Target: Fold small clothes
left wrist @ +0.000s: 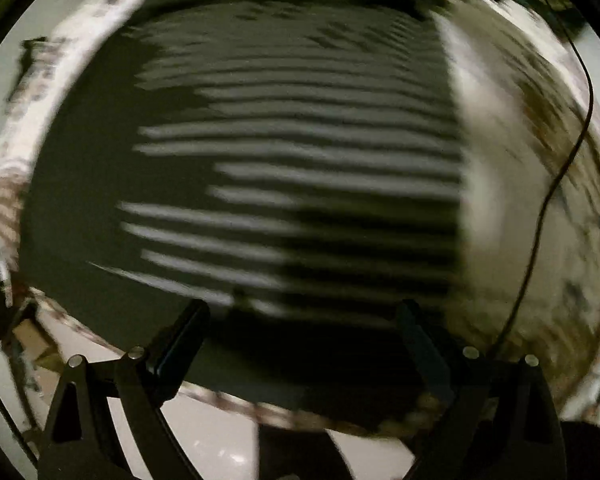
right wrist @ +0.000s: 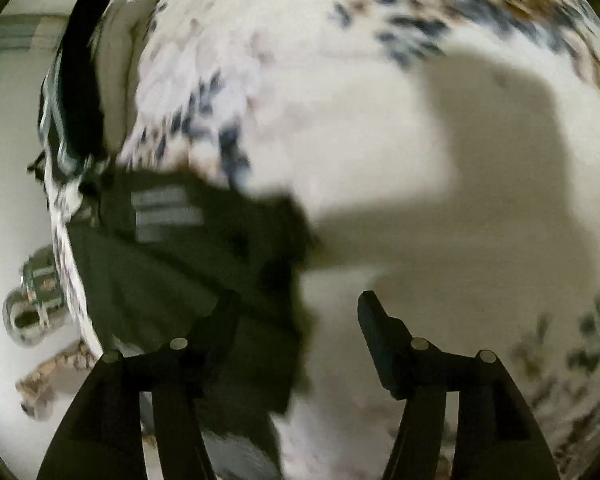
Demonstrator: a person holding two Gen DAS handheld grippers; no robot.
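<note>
A dark green garment with grey stripes [left wrist: 292, 168] lies spread on a floral bedsheet [left wrist: 540, 208] and fills most of the left wrist view, blurred by motion. My left gripper [left wrist: 302, 312] is open and empty, hovering over the garment's near edge. In the right wrist view the same dark garment [right wrist: 188, 264] lies at the left, its right edge under my left finger. My right gripper [right wrist: 298, 304] is open and empty above that edge and the white sheet [right wrist: 380, 140].
A black cable [left wrist: 556, 184] runs across the sheet at the right of the left wrist view. A black and pale cloth pile [right wrist: 88, 80] lies at the sheet's far left edge. A metal object [right wrist: 32, 308] sits on the pale floor [right wrist: 8, 140] beside the bed.
</note>
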